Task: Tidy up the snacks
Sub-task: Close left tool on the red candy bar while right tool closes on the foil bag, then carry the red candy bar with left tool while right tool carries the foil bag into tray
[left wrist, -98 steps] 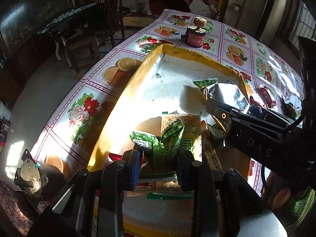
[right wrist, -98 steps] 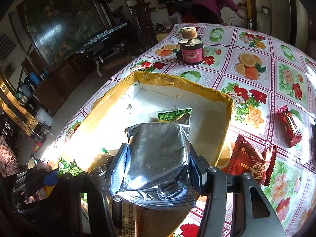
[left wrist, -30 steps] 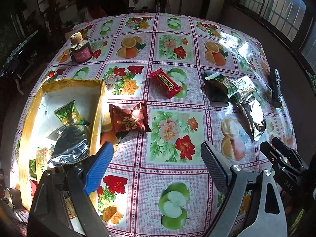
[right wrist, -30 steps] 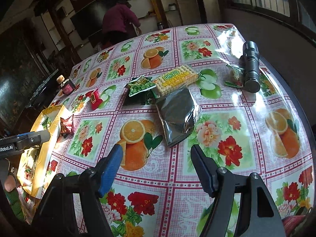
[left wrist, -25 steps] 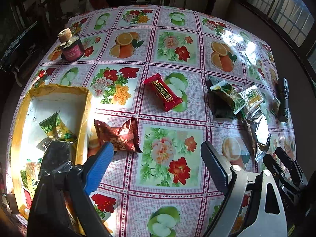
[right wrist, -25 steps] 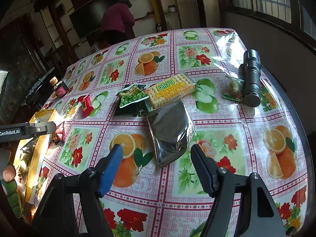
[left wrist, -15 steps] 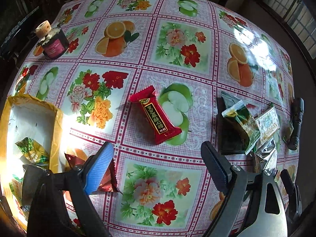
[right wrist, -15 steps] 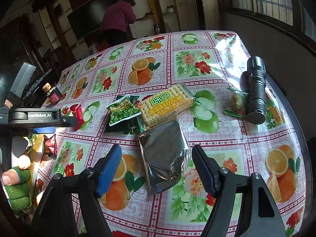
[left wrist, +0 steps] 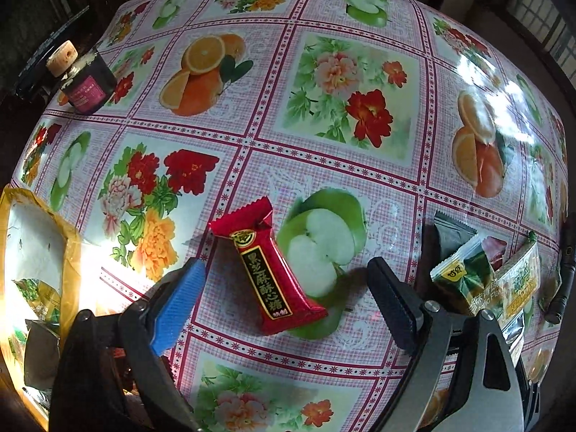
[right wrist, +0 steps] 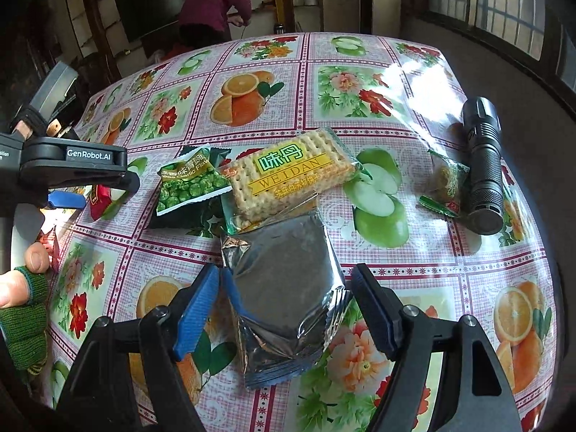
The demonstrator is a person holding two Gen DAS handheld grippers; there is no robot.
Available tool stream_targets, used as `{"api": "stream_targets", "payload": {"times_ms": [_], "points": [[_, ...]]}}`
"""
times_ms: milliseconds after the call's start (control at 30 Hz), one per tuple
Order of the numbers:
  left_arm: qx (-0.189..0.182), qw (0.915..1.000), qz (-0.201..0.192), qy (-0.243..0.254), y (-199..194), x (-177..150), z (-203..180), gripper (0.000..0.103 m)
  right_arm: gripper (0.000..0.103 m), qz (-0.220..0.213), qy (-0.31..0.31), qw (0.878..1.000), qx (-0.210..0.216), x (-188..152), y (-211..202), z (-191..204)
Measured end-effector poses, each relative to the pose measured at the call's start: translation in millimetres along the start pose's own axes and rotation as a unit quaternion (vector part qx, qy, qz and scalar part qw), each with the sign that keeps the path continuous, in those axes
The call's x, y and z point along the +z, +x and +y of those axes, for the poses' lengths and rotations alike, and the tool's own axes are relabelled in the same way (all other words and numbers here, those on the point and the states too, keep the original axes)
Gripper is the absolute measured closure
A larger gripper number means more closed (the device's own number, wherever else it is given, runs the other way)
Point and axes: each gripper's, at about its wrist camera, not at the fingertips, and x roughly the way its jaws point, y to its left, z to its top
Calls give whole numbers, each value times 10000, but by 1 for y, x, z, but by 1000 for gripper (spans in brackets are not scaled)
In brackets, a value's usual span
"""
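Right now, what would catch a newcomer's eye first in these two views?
The loud fruit-and-flower tablecloth fills both views. In the left view a red candy bar lies between the open left tongs. In the right view a silver pouch lies between the open right tongs, with a black flashlight at the table's right edge.

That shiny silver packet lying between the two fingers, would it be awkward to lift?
Probably a little. The silver packet looks like thin crinkled foil, so it would likely flex and sag at the ends. It lies flat on the tablecloth, so it seems light. Its glossy skin may slip between the pads of the open right gripper.
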Motion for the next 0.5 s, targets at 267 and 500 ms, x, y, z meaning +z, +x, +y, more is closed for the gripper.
{"api": "stream_targets", "payload": {"times_ms": [267, 500], "points": [[-50, 9995, -205, 243, -19, -13, -8, 82, 44, -28, -252, 9994, -222, -6, -4, 8], [-279, 9989, -185, 338, -42, -55, 12, 82, 44, -44, -136, 9999, 92, -22, -19, 18]]}}
